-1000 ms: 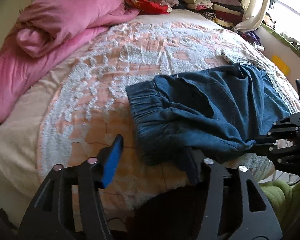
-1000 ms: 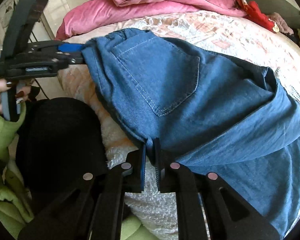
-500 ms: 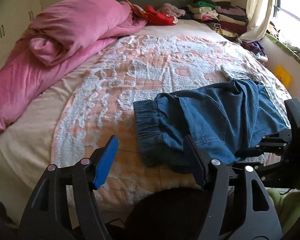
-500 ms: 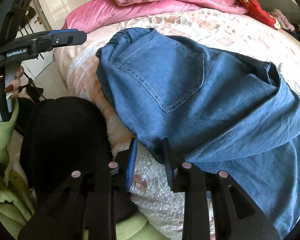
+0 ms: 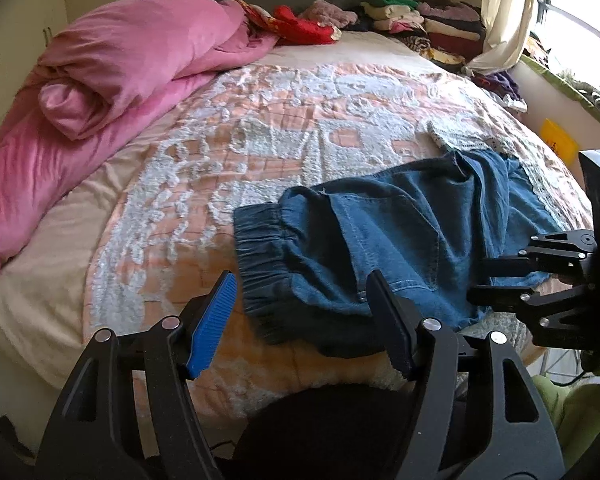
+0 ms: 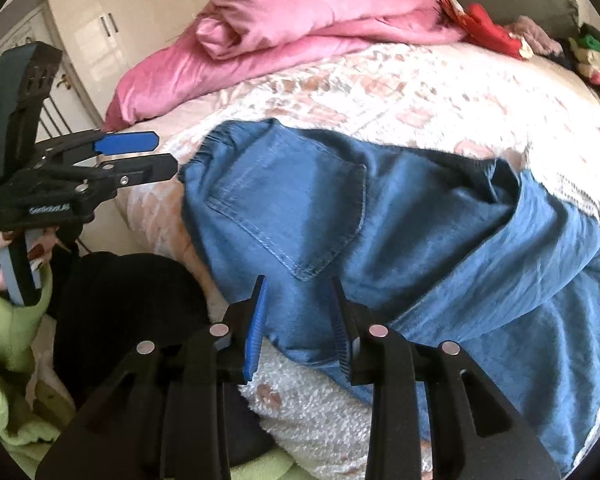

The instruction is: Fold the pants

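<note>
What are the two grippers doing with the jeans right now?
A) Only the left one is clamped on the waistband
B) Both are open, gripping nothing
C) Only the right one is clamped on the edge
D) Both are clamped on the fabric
B: the left gripper and right gripper both stand with jaws spread, and the jeans lie loose on the bed.

Home bedroom: bed (image 5: 260,168), pink duvet (image 5: 112,76)

Denim pants (image 5: 400,248) lie rumpled on the bedspread (image 5: 284,128) — left tool (image 5: 304,316) spread wide, nothing between its fingers.
</note>
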### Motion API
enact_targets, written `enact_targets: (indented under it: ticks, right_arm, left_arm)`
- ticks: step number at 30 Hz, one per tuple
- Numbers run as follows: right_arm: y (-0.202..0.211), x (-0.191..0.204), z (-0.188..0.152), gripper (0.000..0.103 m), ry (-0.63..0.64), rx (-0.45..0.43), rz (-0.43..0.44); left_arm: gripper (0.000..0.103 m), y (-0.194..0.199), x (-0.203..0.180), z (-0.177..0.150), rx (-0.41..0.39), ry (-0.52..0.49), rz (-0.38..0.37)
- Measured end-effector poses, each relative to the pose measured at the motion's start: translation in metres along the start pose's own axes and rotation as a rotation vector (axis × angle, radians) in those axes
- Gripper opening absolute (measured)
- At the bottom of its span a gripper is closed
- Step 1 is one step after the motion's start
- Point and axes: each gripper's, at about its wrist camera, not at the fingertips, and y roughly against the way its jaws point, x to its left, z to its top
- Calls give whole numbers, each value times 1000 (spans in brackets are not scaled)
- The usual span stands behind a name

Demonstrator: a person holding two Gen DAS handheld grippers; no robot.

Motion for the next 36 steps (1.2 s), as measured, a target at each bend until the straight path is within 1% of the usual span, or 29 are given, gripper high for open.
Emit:
enact_targets:
  ticks: [4, 8, 13, 17, 19, 23, 24, 25, 26, 27, 31, 36]
  right_arm:
    - [-14, -9, -4, 34, -46, 47, -19]
    - [-22, -16, -9, 35, -67, 89, -42]
    - [-22, -17, -11, 37, -72, 95, -31]
    - [-8, -19, -7, 42, -73, 48, -42]
    - [0, -24, -2, 49, -81, 26, -54]
    - [20, -45, 11, 49, -102, -31, -115]
    - [25, -51, 14, 51, -107, -47, -131]
    - [29, -56, 18, 55, -112, -60, -146]
    - [33, -63, 21, 56, -120, -76, -162]
    - [40, -72, 25, 56, -129, -98, -182]
    - [53, -99, 40, 62, -161, -138, -249]
    - [55, -135, 58, 64, -225, -133, -305]
  left_arm:
    - [59, -20, -3, -1, 44, -4, -12]
    - [59, -36, -2, -4, 83, -3, -6]
    - [59, -42, -1, -6, 96, -1, 5]
    - [59, -37, -4, -4, 84, -8, 8]
    - [59, -33, -5, -1, 76, -12, 9]
    - [59, -24, -8, 7, 46, -10, 5]
    - [60, -22, -9, 10, 38, -9, 3]
    - [66, -20, -10, 13, 30, -6, 2]
    - [82, -18, -12, 15, 22, -5, 0]
    - [85, -16, -13, 18, 12, -6, -1]
    - [85, -14, -29, 27, -5, -28, -26]
    - [85, -25, -59, 37, 16, -73, -98]
